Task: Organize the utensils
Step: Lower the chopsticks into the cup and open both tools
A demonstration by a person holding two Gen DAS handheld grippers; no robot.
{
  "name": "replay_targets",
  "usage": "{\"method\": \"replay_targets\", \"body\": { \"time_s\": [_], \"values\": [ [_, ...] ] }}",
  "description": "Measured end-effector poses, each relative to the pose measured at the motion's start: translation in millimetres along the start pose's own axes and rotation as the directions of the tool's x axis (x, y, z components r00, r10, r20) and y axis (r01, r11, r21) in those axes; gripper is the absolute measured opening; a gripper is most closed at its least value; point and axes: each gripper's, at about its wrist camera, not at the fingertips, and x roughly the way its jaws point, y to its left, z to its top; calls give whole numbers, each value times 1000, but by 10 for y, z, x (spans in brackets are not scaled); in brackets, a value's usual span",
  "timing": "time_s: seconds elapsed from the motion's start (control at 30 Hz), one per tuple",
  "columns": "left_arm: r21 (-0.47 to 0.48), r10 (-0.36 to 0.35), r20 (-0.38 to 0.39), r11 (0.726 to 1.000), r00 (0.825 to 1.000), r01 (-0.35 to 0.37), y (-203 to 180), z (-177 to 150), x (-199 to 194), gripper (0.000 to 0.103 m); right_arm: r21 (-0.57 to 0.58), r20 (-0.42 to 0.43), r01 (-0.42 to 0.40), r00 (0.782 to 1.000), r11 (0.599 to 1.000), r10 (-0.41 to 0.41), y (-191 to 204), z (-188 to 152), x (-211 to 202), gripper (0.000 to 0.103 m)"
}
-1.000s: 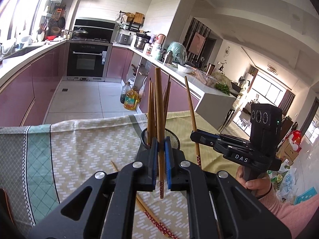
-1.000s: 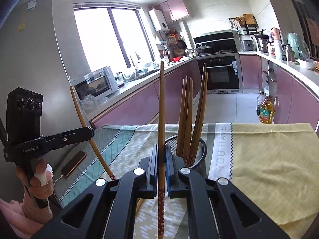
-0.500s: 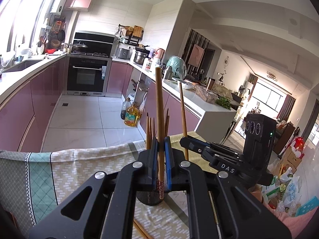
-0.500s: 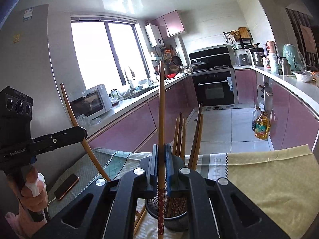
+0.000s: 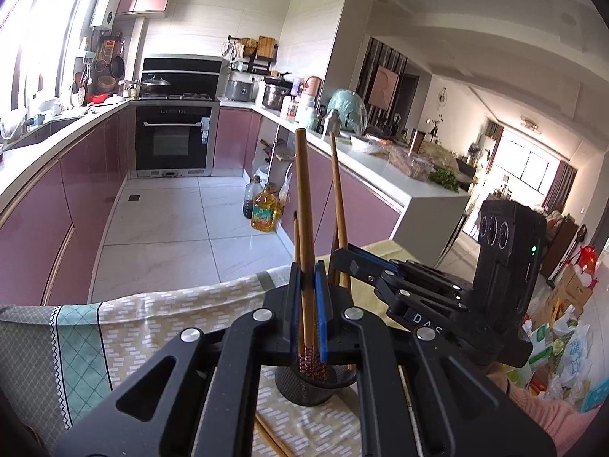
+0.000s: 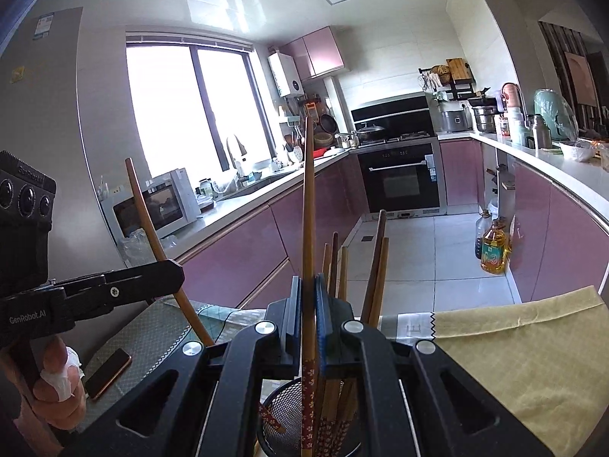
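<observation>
- Your left gripper (image 5: 307, 285), bottom centre of the left wrist view, is clenched on one chopstick (image 5: 304, 205) that stands nearly upright, patterned end down.
- Your right gripper (image 6: 308, 297), bottom centre of the right wrist view, grips a second chopstick (image 6: 309, 205) the same way.
- Both patterned tips hang right over the mesh holder (image 6: 281, 407) at the bottom of each frame. Whether they are already inside its rim you cannot tell for sure.
- The holder stands on the tablecloth (image 5: 125, 327) and already carries several chopsticks; at least one loose stick (image 5: 272, 438) lies on the cloth beside it, lower centre.
- Further left in the right wrist view, a phone (image 6: 108, 373) lies on the cloth.
- Judged step: dropping this pair in. Next, lower both tips inside the rim, then release, keeping the two grippers from bumping.
- Beyond the table, at mid-frame, is the kitchen floor with an oil bottle (image 5: 265, 213).
</observation>
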Motion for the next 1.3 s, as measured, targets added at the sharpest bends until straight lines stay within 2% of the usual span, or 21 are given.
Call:
{"method": "replay_targets", "body": {
  "time_s": [0.33,0.7,1.0,1.1,1.3],
  "values": [
    [81,14,-86,997,996,-7,18,-118,238,8,2,-102,25,994,1000,-25,-59,-211,104,6],
    [110,40,-195,994,980,-19,5,-214,603,8,12,-229,48,973,999,-44,-128,-351,195,7],
    [88,55,-208,995,977,-37,43,-261,793,13,28,-220,51,975,998,-44,-147,-373,123,11],
    [71,52,-200,997,978,-38,73,-285,769,14,26,-204,58,978,998,-51,-151,-365,52,20],
    [52,55,-160,998,986,-47,87,-356,598,23,31,-183,43,982,999,-37,-118,-356,-76,22]
  ]
}}
